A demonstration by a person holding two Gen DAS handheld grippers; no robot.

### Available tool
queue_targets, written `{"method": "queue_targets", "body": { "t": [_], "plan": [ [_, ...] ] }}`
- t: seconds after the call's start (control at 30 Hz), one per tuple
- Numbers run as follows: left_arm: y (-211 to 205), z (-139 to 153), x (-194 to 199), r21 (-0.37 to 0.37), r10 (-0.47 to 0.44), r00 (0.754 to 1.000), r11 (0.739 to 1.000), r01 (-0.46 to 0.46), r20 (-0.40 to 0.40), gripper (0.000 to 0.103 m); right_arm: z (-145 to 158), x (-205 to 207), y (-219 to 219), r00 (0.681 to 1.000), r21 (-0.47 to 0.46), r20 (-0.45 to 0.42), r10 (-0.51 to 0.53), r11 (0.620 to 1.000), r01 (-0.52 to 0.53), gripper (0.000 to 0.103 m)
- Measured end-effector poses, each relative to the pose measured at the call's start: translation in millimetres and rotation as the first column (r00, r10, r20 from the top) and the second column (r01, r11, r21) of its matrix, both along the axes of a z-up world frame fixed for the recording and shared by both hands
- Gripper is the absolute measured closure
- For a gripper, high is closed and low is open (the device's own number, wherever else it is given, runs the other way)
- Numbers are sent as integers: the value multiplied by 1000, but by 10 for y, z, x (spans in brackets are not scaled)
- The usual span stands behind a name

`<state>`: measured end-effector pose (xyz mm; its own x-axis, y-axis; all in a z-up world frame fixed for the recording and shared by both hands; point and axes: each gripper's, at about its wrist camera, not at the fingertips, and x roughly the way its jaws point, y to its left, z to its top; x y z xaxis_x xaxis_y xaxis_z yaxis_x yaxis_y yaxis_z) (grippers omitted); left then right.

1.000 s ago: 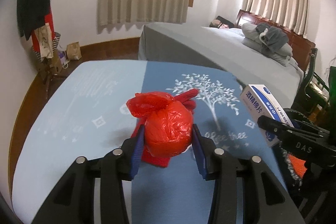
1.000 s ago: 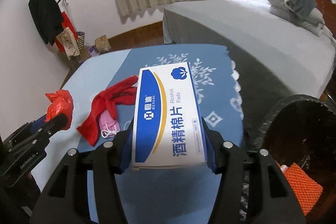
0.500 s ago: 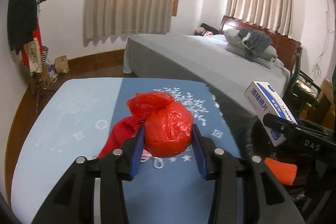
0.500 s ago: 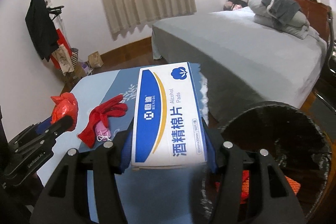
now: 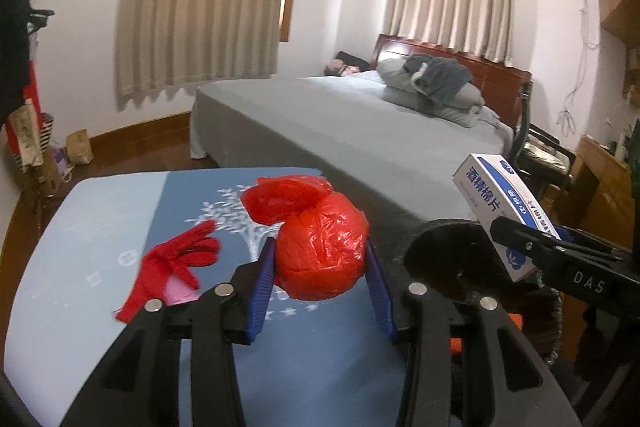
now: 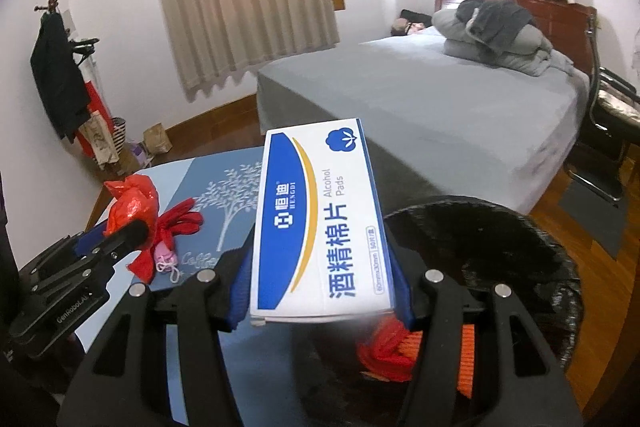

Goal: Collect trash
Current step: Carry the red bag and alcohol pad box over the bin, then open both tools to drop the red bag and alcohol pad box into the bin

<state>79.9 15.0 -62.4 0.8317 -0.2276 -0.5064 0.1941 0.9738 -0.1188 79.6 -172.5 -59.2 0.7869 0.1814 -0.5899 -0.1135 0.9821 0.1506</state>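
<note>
- While both hands are loaded, what I'm watching is where the black-lined bin (image 6: 500, 247) sits relative to each load: it lies low and to the right of the table (image 5: 100, 227), just off its edge.
- My right gripper (image 6: 320, 287) has its blue pads clamped on the two long sides of the alcohol-pad box (image 6: 316, 215); the box's long axis runs straight out along the fingers, its far end pointing away from me.
- From the right wrist view, the bin's mouth opens just right of and below the box, with orange and red scraps already inside, so I judge this hand the nearer one and first to drop.
- My left gripper (image 5: 320, 267) pinches the knotted red bag (image 5: 322, 251) across its round belly, the loose neck of the bag pointing away and left.
- That bag hangs above the table's right end; the bin is to its right, beyond the table edge.
- A red cloth (image 5: 172, 263) with something pink under it lies on the table, not yet collected.
</note>
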Motion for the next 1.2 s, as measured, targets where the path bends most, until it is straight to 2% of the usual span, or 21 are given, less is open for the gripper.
{"method": "queue_targets", "body": {
  "t": [0.43, 0.73, 1.1, 1.2],
  "plan": [
    [-755, 6, 64, 0, -170, 985, 985, 170, 19, 60, -54, -242, -681, 990, -7, -1, -141, 990, 141, 49],
    [-1217, -79, 226, 0, -263, 965, 965, 263, -1, 60, -190, -304, -1122, 978, -17, -19, -207, 978, 207, 49],
    [-1669, -224, 371, 8, -345, 938, 938, 345, -35, 60, -342, -231, -1464, 965, -41, -40, -258, 966, 256, 49],
    [-1758, -259, 415, -8, -378, 925, 926, 378, -51, 56, -389, -220, -1518, 962, -46, -50, -269, 963, 267, 48]
  ]
}}
